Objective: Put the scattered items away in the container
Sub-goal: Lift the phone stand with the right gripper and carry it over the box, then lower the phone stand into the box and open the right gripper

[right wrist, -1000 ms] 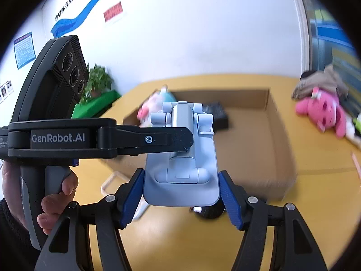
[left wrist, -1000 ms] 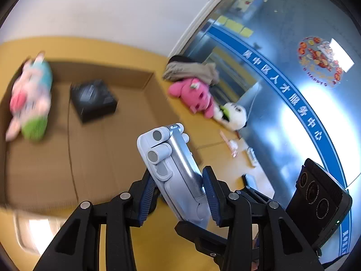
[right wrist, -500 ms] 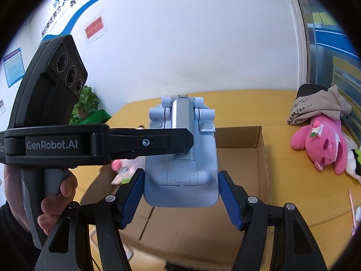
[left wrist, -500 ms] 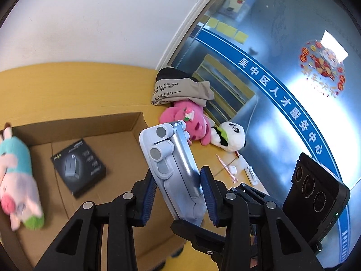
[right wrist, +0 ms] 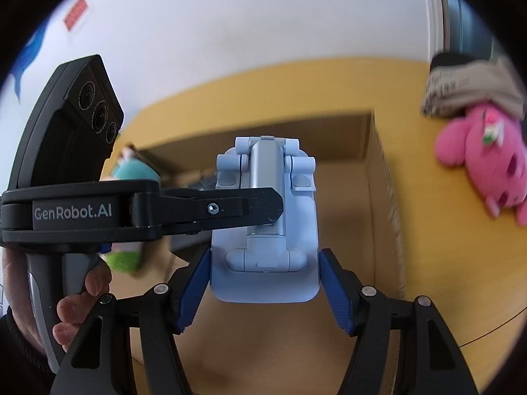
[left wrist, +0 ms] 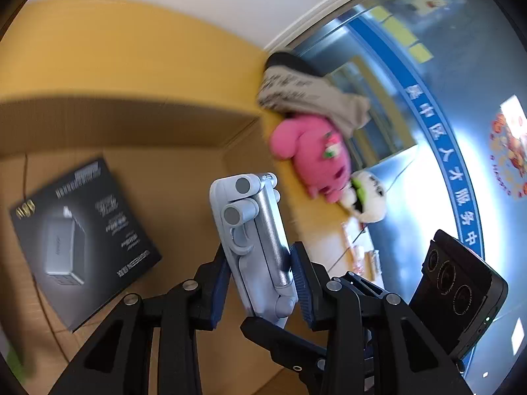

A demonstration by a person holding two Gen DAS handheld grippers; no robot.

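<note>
Pale-blue stand (left wrist: 255, 240) clamped in left tongs (left wrist: 260, 283) over box (left wrist: 184, 177); right tongs (right wrist: 263, 283) close against its edges, grip uncertain. Since earlier: lower, nearer black carton (left wrist: 85, 237) on box floor.

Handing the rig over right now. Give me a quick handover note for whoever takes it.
Left hand-held gripper: shut on the blue phone stand.
Right hand-held gripper: pads against the stand's two edges, apparently gripping it too.
The stand hangs over the cardboard box.
Done: black carton and teal plush are in the box.
Left: release the stand into the box, then collect the pink plush, panda plush, beige cloth and small bits from the table.
</note>
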